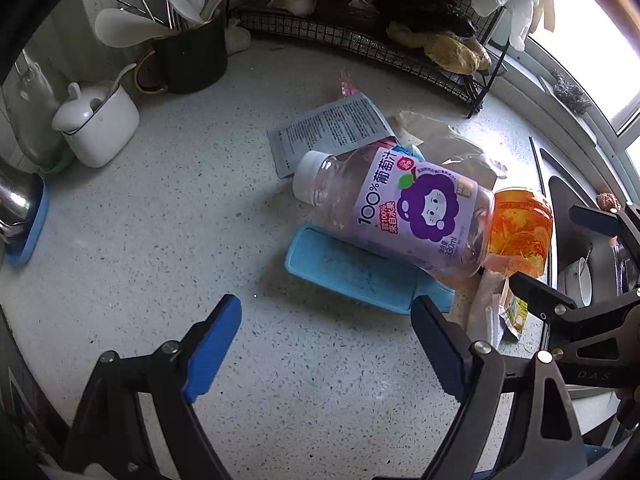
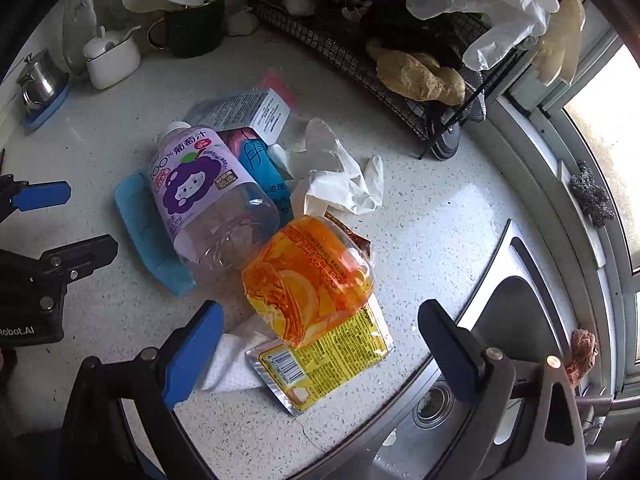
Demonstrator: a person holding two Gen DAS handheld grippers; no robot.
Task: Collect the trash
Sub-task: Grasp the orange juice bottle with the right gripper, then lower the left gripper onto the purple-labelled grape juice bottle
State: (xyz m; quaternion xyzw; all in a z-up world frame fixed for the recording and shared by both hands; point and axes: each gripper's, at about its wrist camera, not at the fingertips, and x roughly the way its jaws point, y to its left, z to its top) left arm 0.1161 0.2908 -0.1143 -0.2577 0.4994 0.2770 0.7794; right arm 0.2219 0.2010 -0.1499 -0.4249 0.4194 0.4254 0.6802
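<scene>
1. Nothing looks collected yet: the trash lies in one loose heap on the speckled counter [image 2: 420, 216], just beside the sink [image 2: 508, 312], and no bin or bag shows in either view.
2. The heap holds a clear grape juice bottle [image 1: 404, 208] lying on its side with its white cap on, partly resting on a blue tray [image 1: 352, 272], with its base against a crumpled orange bottle [image 2: 308, 276].
3. The orange bottle lies over a yellow sachet [image 2: 320, 360], with a piece of white paper [image 2: 230, 364] poking out beside it.
4. Behind the bottles lie a printed carton [image 2: 248, 112], a blue wrapper [image 2: 264, 172] and a limp white glove [image 2: 340, 172].
5. The left hand-held gripper [image 1: 326, 340] is released, jaws wide and holding nothing, low over bare counter just short of the tray and grape bottle.
6. The right hand-held gripper [image 2: 320, 344] is also spread and empty, with its fingers either side of the sachet and orange bottle.
7. My judgement: the task is at its very start, with every piece left to pick up; the orange bottle or sachet looks the likeliest first grasp.
</scene>
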